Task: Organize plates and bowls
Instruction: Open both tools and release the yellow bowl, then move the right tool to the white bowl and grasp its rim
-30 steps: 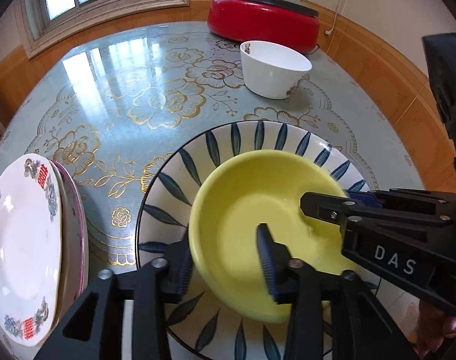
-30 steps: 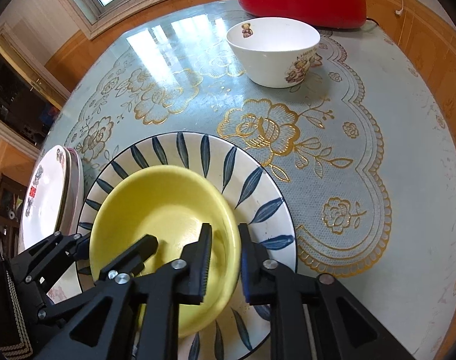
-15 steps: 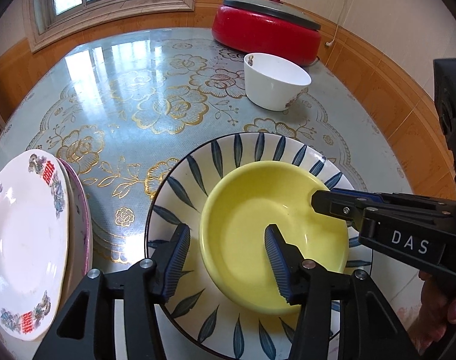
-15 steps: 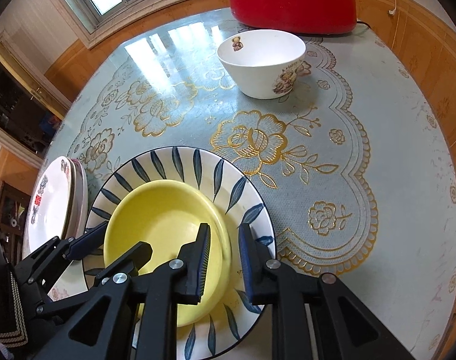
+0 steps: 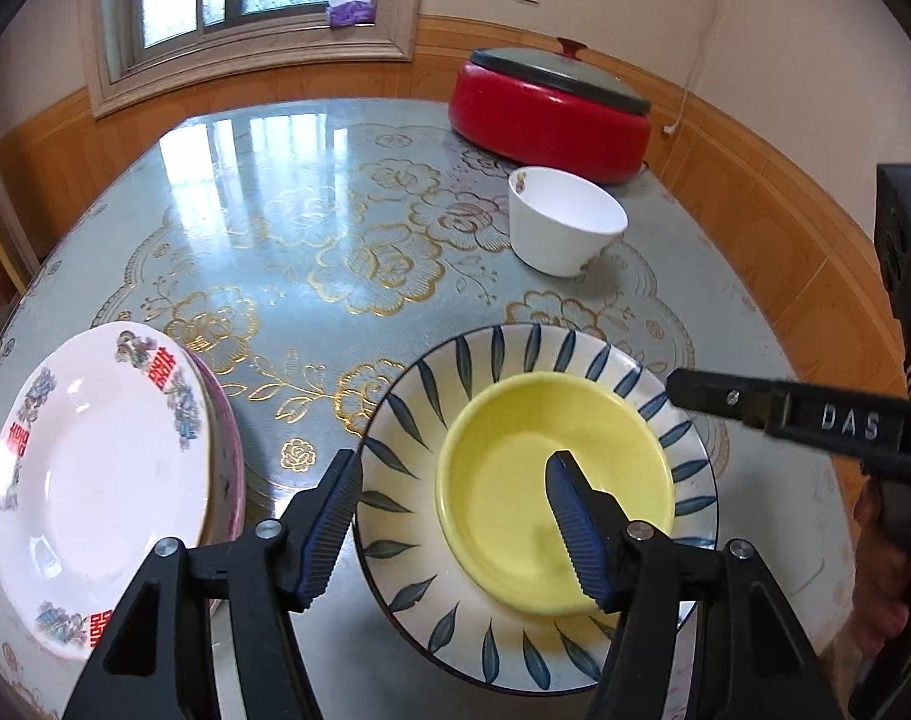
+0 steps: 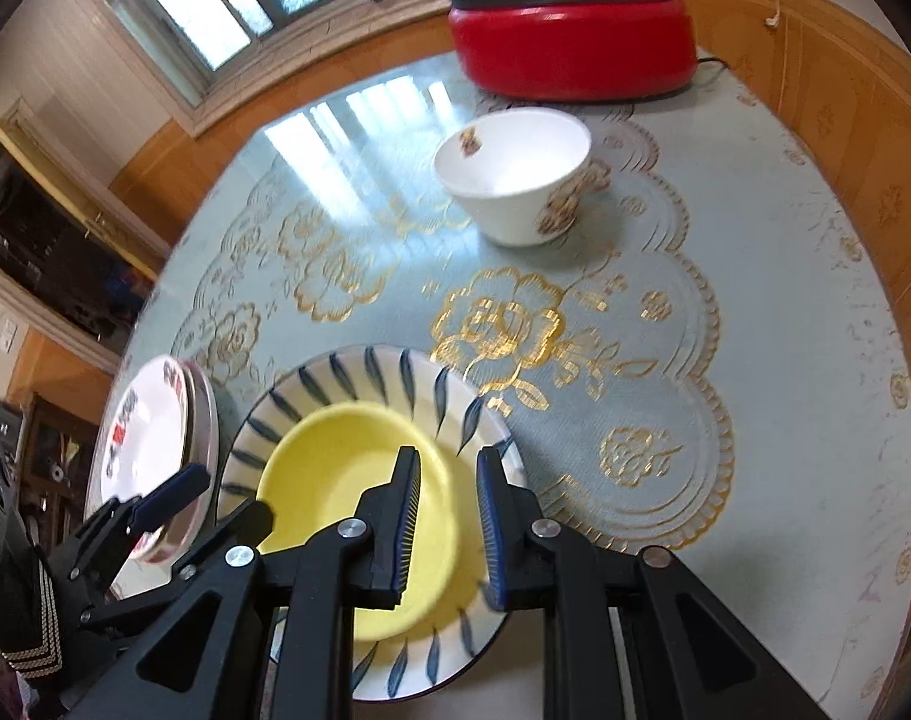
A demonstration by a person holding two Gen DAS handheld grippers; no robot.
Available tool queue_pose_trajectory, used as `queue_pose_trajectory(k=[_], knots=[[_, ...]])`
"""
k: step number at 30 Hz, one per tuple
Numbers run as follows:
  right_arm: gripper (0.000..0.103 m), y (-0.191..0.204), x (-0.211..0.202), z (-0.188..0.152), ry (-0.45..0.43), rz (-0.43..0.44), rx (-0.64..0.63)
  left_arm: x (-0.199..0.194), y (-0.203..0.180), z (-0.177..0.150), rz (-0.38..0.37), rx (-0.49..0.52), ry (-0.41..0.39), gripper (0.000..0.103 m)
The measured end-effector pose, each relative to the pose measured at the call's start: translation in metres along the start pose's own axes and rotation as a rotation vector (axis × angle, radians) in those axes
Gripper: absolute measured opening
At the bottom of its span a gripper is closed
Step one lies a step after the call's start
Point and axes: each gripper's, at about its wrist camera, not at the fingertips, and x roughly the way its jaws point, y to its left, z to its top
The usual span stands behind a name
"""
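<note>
A yellow bowl (image 5: 551,480) sits inside a blue-leaf patterned plate (image 5: 407,426) on the table; both also show in the right wrist view, the bowl (image 6: 335,468) in the plate (image 6: 365,372). My left gripper (image 5: 455,516) is open and raised above the bowl's near left rim, holding nothing. My right gripper (image 6: 446,522) is open and empty above the bowl's right rim. A white bowl (image 5: 563,228) stands farther back, also in the right wrist view (image 6: 515,174). A stack of white and pink plates (image 5: 95,480) lies at the left.
A red electric pot with a grey lid (image 5: 551,108) stands at the back of the round table (image 5: 275,252) by the wood-panelled wall. The table's right edge is close to the patterned plate.
Both grippers have let go of the yellow bowl, opened and pulled up and back. The bowl now rests in the patterned plate.
</note>
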Motion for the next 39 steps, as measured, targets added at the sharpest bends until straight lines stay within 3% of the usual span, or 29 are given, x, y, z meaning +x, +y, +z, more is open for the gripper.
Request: queue_pose_trajectory(k=[10,17,22,30,35,39], knots=[[0.023,-0.032,0.004,0.061,-0.063,-0.057,0.011,-0.012,0.004,0.009,0.04,-0.053,-0.041,0.073],[0.028,-0.053,0.043,0.11,-0.039,-0.102,0.025,-0.021,0.002,0.008,0.069,-0.069,-0.065,0.076],[0.032,-0.057,0.069,0.137,-0.028,-0.086,0.051,-0.027,0.005,0.005,0.095,-0.081,-0.078,0.077],[0.033,-0.051,0.083,0.149,0.01,-0.065,0.096,-0.031,0.015,0.008,0.123,-0.119,-0.092,0.078],[0.035,-0.054,0.07,0.151,-0.04,-0.014,0.14,-0.026,0.028,0.01,0.127,-0.176,-0.082,0.078],[0.04,-0.046,0.075,0.163,-0.057,-0.076,0.069,-0.021,0.03,0.014,0.13,-0.191,-0.078,0.078]])
